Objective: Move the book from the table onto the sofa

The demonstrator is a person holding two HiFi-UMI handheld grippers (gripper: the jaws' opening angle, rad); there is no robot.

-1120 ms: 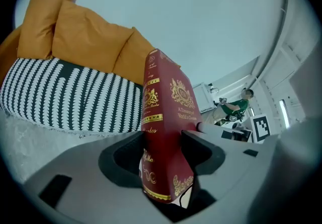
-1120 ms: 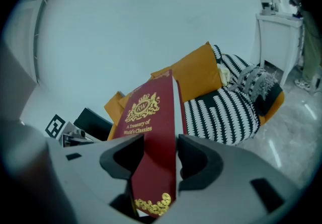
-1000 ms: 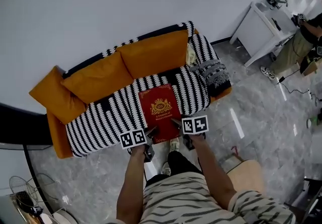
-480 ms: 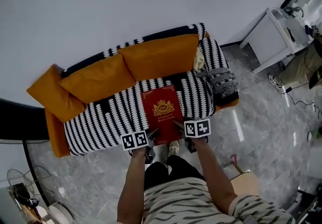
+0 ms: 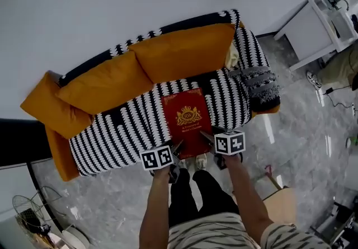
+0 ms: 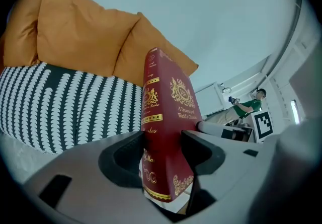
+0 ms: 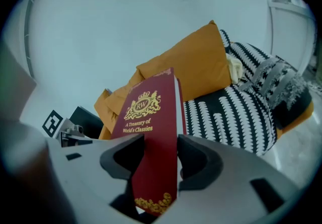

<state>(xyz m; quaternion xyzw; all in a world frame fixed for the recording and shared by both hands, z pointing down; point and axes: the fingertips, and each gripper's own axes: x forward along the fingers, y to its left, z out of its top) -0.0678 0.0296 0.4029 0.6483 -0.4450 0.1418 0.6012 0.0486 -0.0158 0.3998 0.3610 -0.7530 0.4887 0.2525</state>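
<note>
A thick red book (image 5: 188,121) with gold lettering hangs flat over the seat of the sofa (image 5: 112,133), a black-and-white patterned one with orange back cushions. My left gripper (image 5: 177,148) is shut on the book's near left corner and my right gripper (image 5: 206,136) on its near right corner. In the left gripper view the book (image 6: 166,132) stands on edge between the pressed pads, spine towards me. In the right gripper view the book (image 7: 153,142) is likewise clamped, its front cover showing. Whether its far edge touches the seat I cannot tell.
Orange cushions (image 5: 184,49) line the sofa's back, and a patterned throw (image 5: 262,83) lies on its right arm. A white table (image 5: 319,24) stands at the right on the grey marble floor. A person in green (image 6: 247,107) is far off at the right.
Both grippers have carried the book forward and down, closer to the sofa seat. The sofa now looks larger and nearer. The grips on the book are unchanged.
</note>
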